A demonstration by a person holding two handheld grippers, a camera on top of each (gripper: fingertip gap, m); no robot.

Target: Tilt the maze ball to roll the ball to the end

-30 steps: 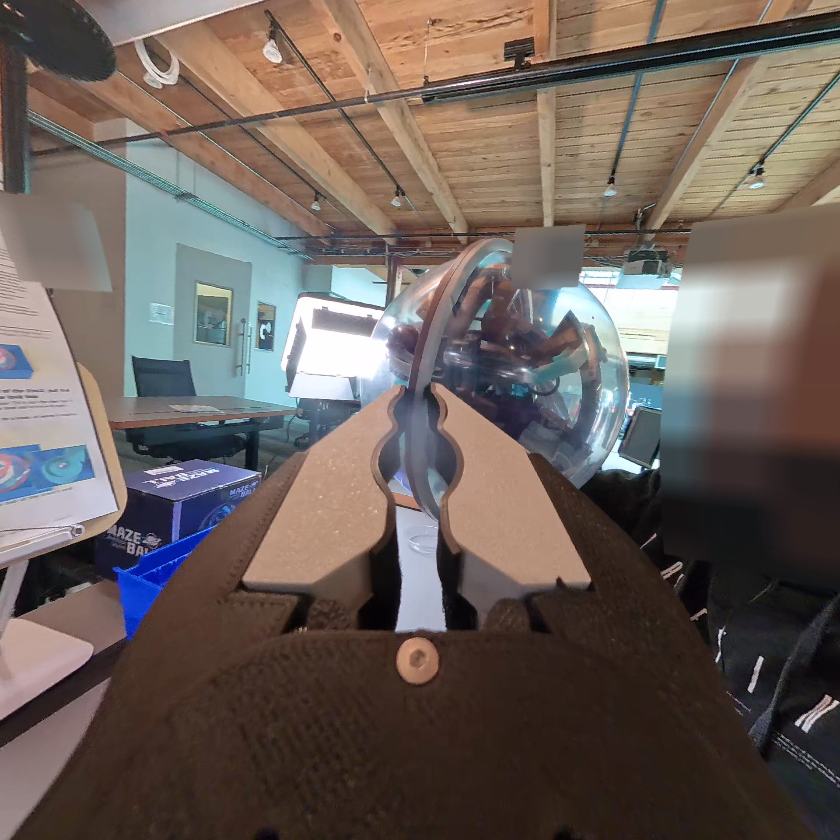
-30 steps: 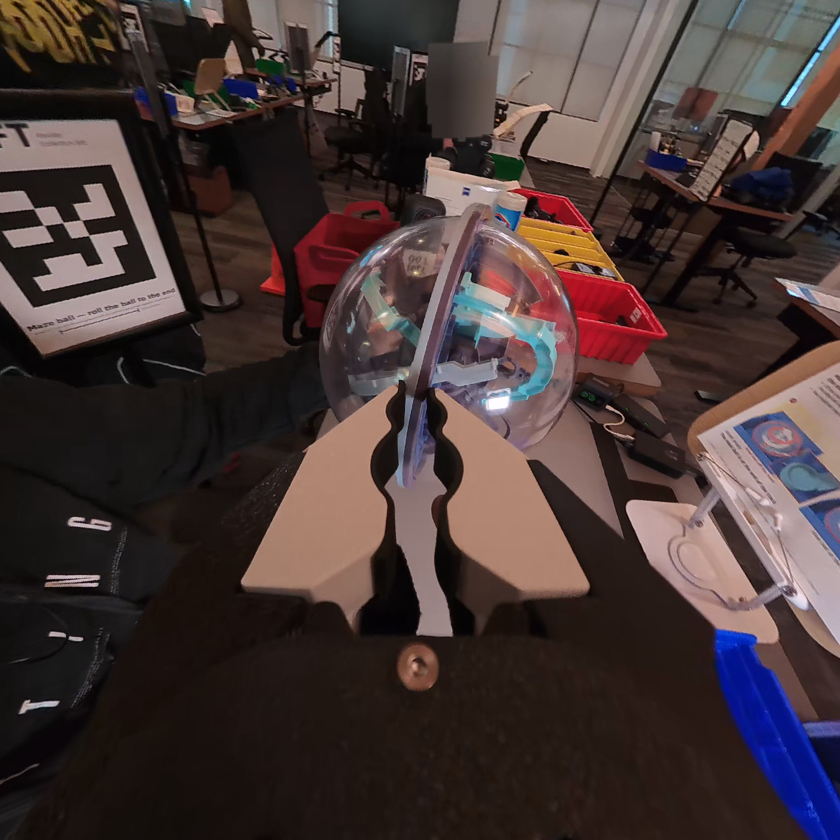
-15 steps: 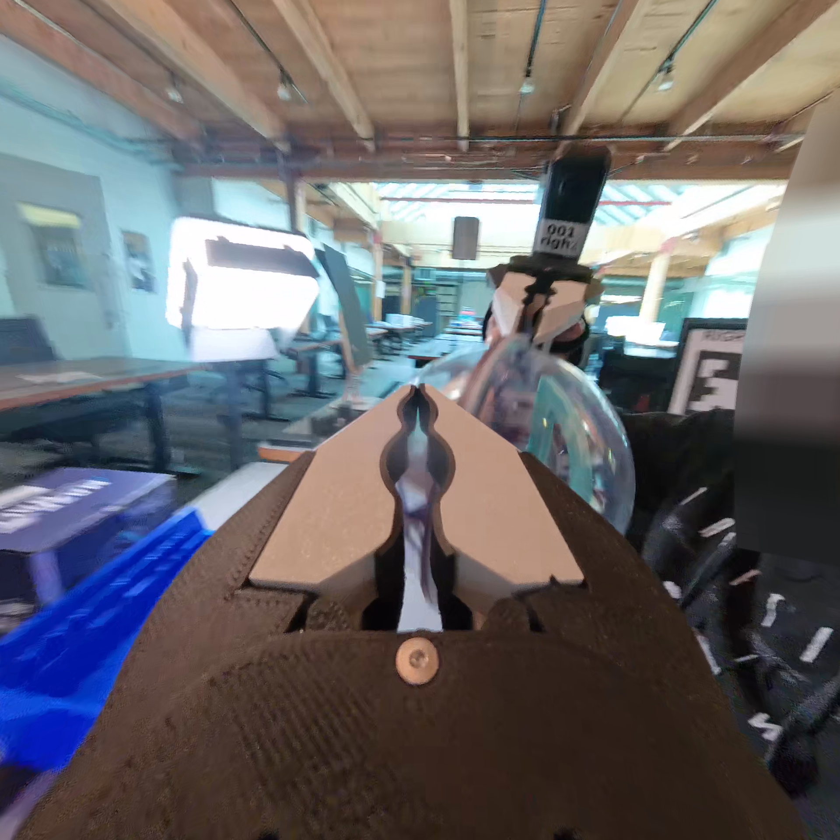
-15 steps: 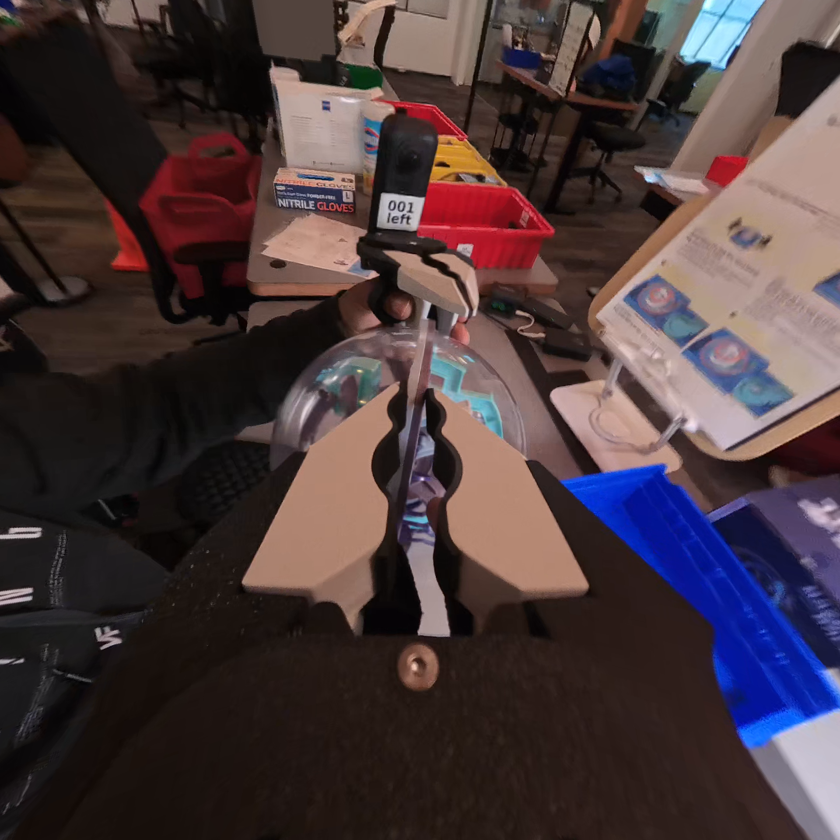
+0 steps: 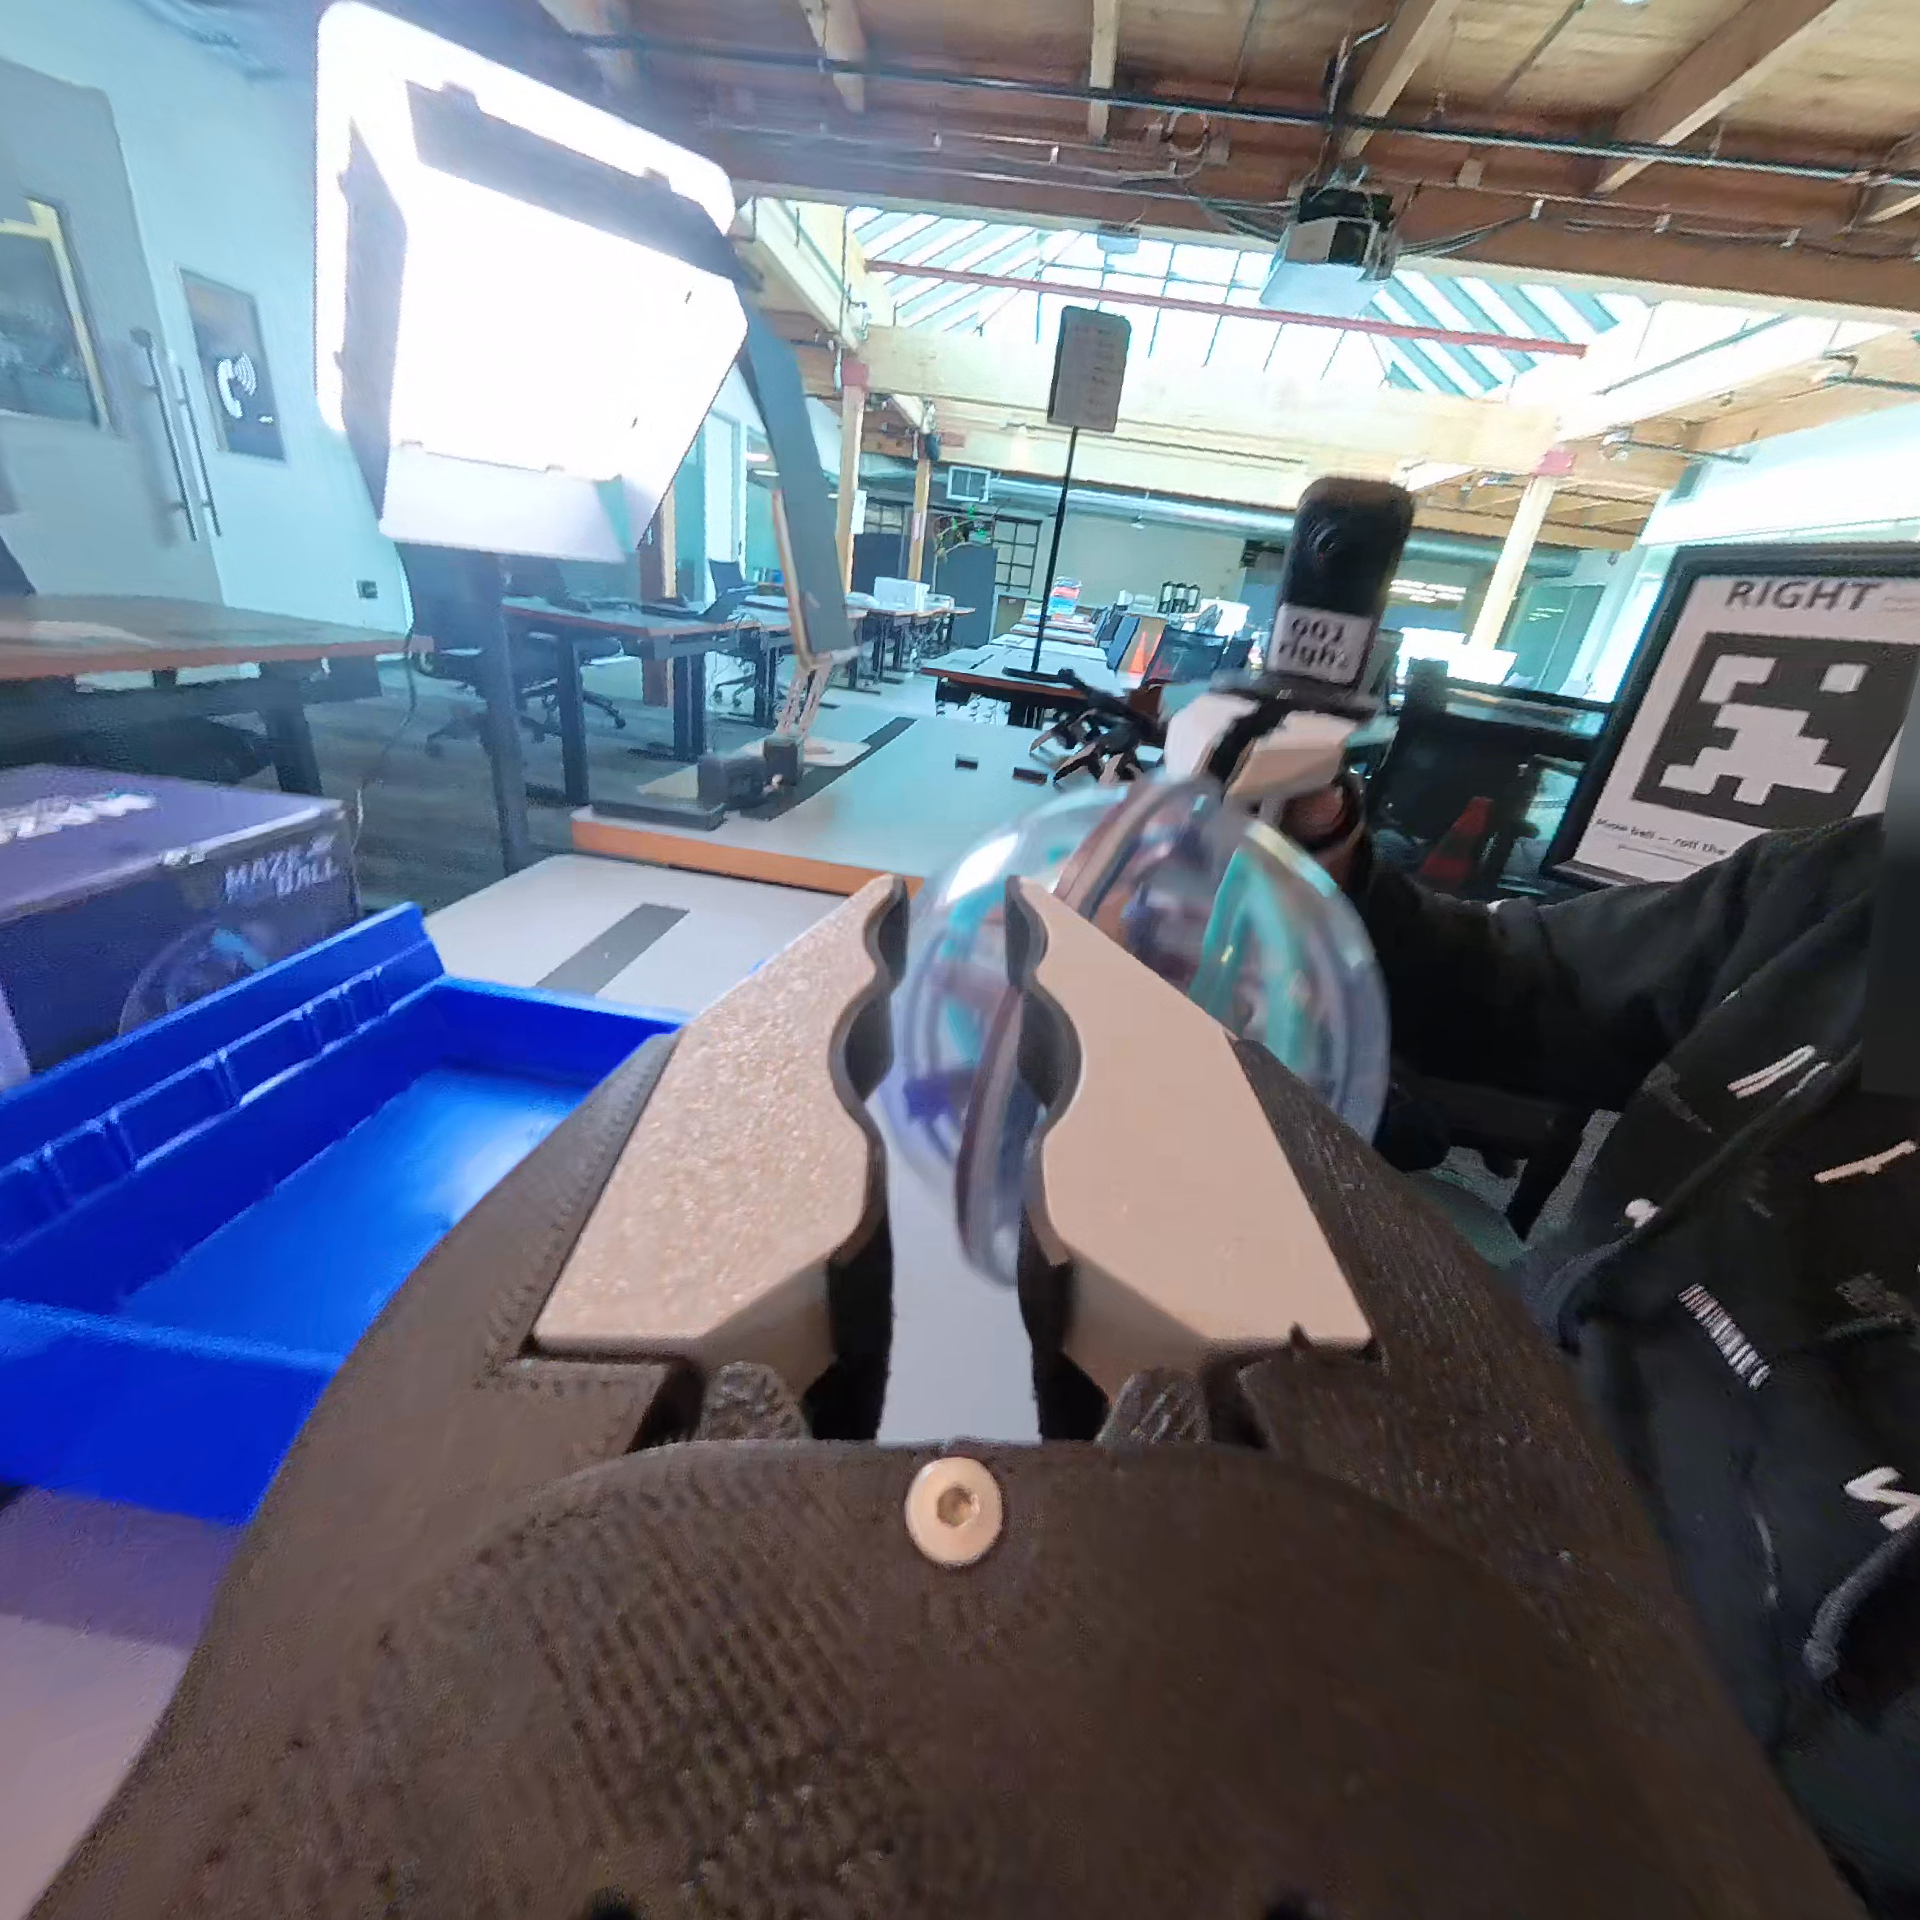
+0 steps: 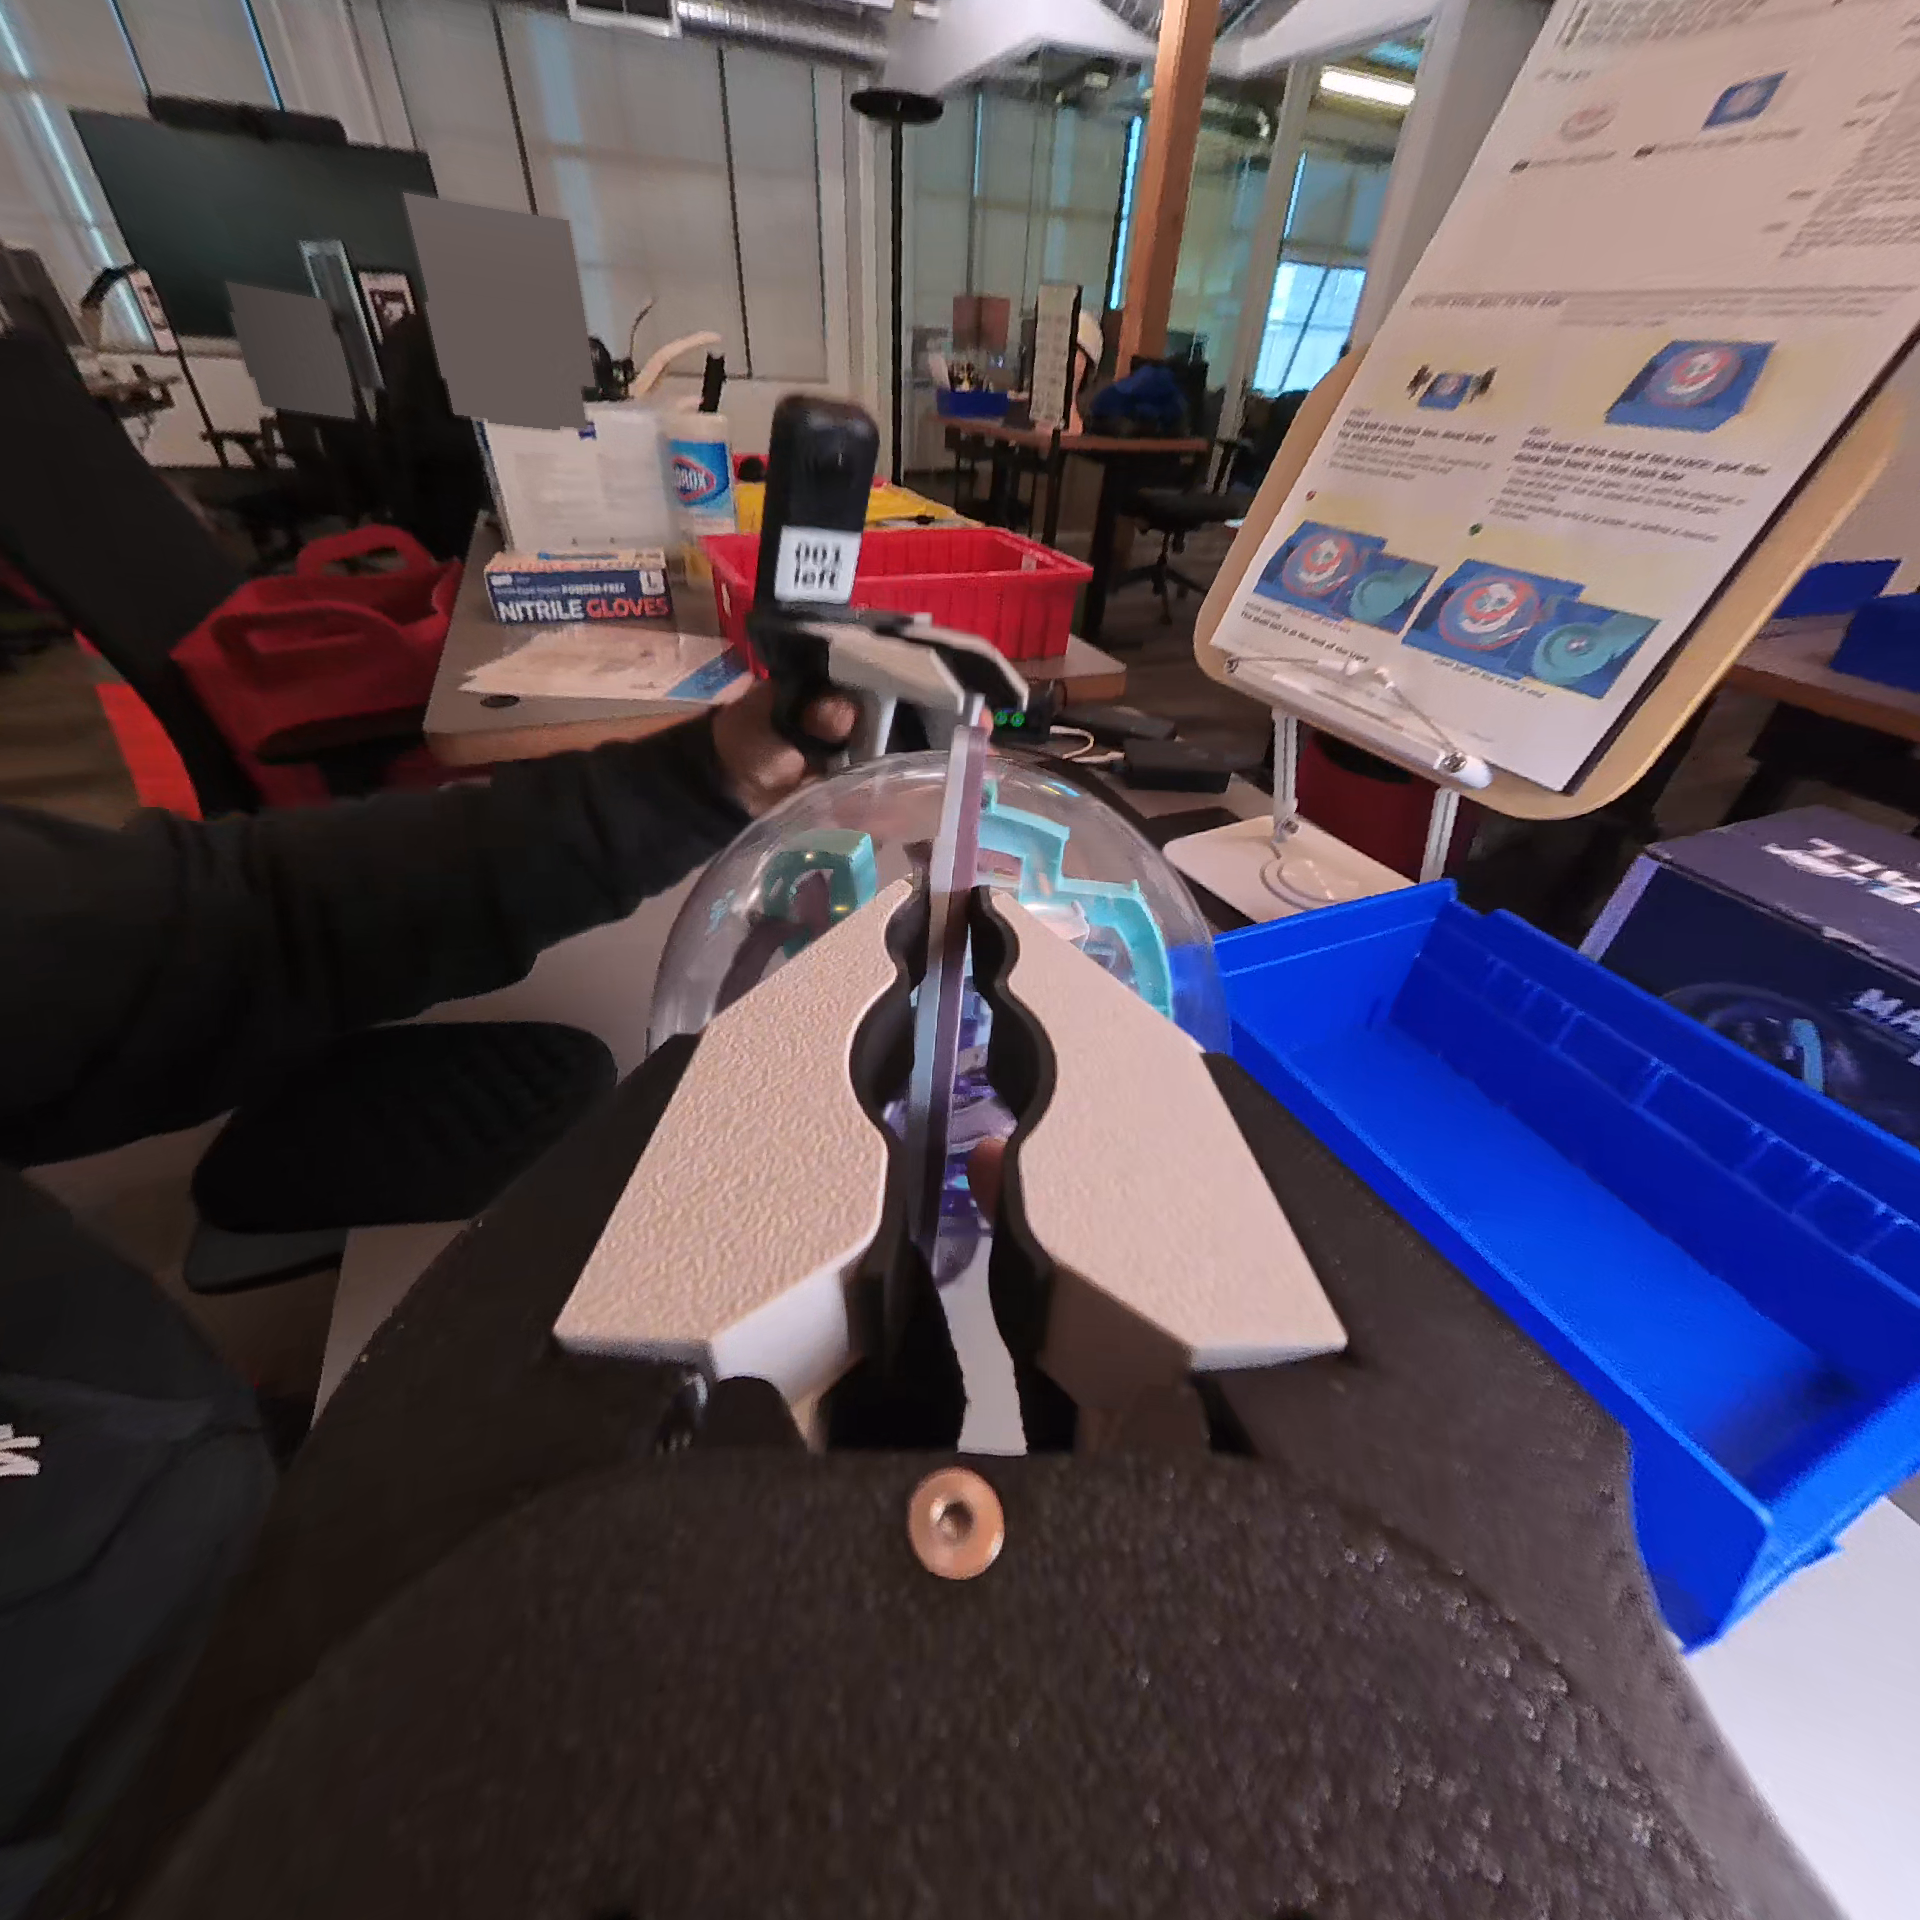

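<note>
Looking along my left gripper [image 5: 951, 904] first, I see its jaws standing wider apart than half a second ago. The gap is now broader than the rim of the maze ball [image 5: 1247, 935], which lies blurred between them and leans toward the right-hand finger, so I judge this side has let go. My right gripper [image 6: 945, 904] is different: its fingers are closed hard on the thin rim, which runs nearly upright between them, so it carries the maze ball [image 6: 748, 914].

Just past the fingers, the clear sphere with its teal track sits low, close over the grey table [image 5: 623, 914], with the blue bin [image 6: 1558, 1091] just beside it on the right. A second ago both views had it lifted high and swung; now both cameras have dropped level.

Farther off, the right gripper [image 5: 1262, 748] shows at the sphere's far rim, and the instruction stand [image 6: 1558, 416] is beyond the bin.

I read this as the tilting winding down. The little ball inside is too blurred to find, so I cannot say it reached the end.
</note>
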